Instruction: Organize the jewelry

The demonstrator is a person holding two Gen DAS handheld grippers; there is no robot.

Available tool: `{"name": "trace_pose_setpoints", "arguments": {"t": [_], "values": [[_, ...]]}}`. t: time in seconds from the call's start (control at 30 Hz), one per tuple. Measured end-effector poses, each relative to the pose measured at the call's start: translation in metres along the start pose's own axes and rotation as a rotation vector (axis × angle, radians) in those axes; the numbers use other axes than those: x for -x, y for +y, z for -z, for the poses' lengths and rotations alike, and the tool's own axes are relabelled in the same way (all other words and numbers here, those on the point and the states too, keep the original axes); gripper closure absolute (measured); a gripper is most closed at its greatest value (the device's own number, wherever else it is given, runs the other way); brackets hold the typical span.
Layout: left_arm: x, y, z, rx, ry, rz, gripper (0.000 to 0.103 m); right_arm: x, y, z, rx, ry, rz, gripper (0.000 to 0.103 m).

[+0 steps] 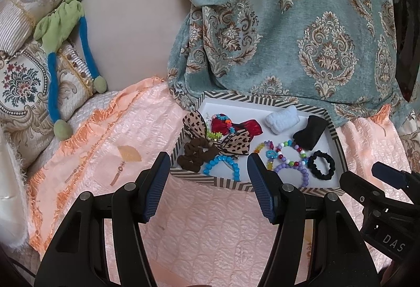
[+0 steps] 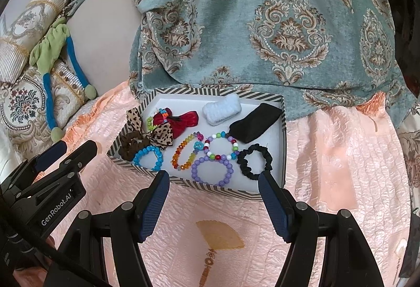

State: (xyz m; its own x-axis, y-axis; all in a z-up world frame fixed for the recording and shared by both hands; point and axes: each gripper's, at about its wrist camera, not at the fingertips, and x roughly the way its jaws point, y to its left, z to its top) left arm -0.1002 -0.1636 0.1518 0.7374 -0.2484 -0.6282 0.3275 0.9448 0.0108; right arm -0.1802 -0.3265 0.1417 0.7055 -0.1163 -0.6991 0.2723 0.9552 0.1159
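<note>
A pink quilted bedspread [image 2: 328, 155] covers the bed in front of me, with a blue-green patterned blanket [image 2: 262, 24] heaped at its far side and embroidered cushions [image 1: 23, 82] off to the left, where a green and blue soft toy [image 1: 65, 32] lies draped. On the spread, its far edge tucked against the blanket, sits a shallow striped box [image 2: 282, 134] with a white floor, and everything I am meant to sort lies loose inside it. At the near left are a brown scrunchie [image 1: 195, 155] and a blue bead bracelet [image 1: 223, 167], with a leopard-print bow [image 1: 218, 138] and a red bow [image 1: 236, 125] behind them. In the middle lie a rainbow bracelet [image 2: 185, 152], a mixed-colour bracelet [image 2: 221, 144] and a purple bracelet [image 2: 212, 167], overlapping one another. At the near right is a black scrunchie [image 2: 254, 161], and toward the far side a white fuzzy band [image 2: 221, 108] and a black cloth piece [image 2: 256, 124]. My left gripper [image 1: 208, 188] hangs just short of the near wall, its jaws fairly wide with nothing between them, lined up roughly on the blue bracelet. My right gripper [image 2: 214, 204] sits likewise, jaws apart and empty, facing the purple bracelet. I judge no piece has been picked yet. The low walls leave everything reachable from above, though the tangled bracelets may lift together.
</note>
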Motion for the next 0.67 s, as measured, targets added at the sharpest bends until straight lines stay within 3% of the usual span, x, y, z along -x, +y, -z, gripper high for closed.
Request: {"name": "trace_pose_setpoints", "arguments": {"t": [0.43,0.67], "values": [[-0.005,0.001,0.001,0.013,0.019,0.043,0.042,-0.002,0.000,0.002,-0.002,0.004,-0.004,0.035],[-0.005,-0.001,0.002,0.005,0.009,0.039,0.042,-0.007,-0.021,0.002,-0.020,-0.002,0.018,0.035]]}}
